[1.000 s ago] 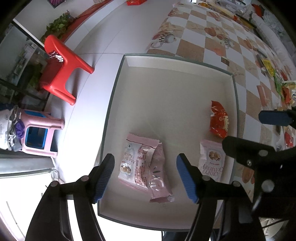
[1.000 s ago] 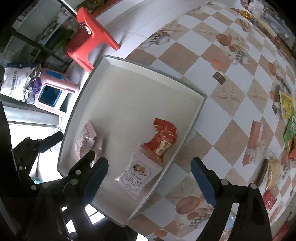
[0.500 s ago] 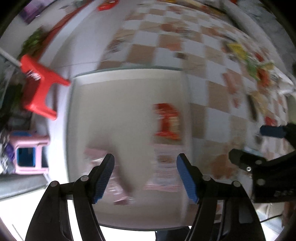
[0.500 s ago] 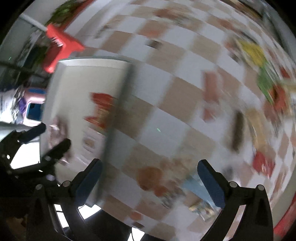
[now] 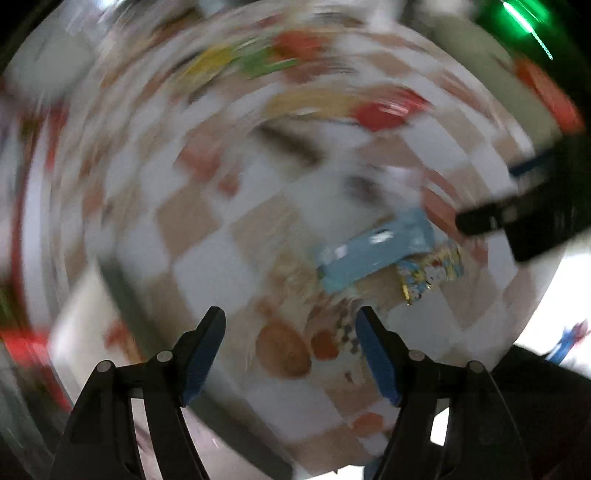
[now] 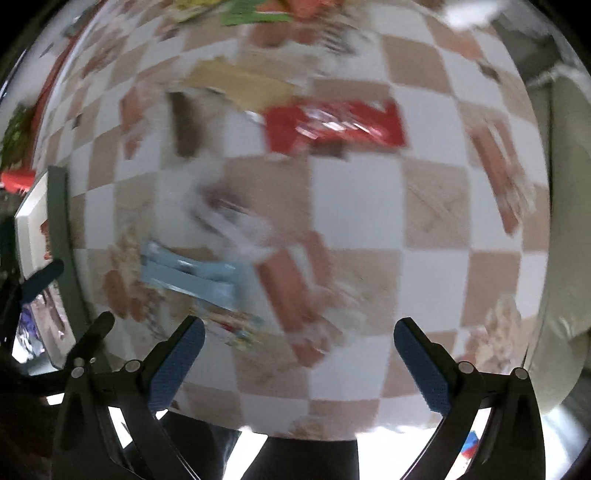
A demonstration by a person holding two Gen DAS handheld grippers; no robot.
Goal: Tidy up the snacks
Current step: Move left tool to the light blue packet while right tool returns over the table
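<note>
Both views are blurred by motion. My left gripper [image 5: 290,332] is open and empty above the checkered tablecloth [image 5: 207,266]. A light blue packet [image 5: 373,251] lies ahead and right of it, with a colourful printed packet [image 5: 430,275] beside it. My right gripper [image 6: 299,349] is open wide and empty. The light blue packet [image 6: 192,273] lies left of its centre, a red packet [image 6: 332,123] farther ahead, a brown bar [image 6: 184,125] to the left. The white tray's rim [image 6: 61,229] shows at the far left.
More snack packets, yellow and green [image 6: 255,13], lie at the far side of the table. The right gripper's arm [image 5: 517,218] shows at the right of the left wrist view. The table's near edge [image 6: 295,432] runs just below the right gripper.
Both grippers have swung fast to the right, away from the white tray and over the checkered cloth with the loose snacks. Both stay open and empty.
</note>
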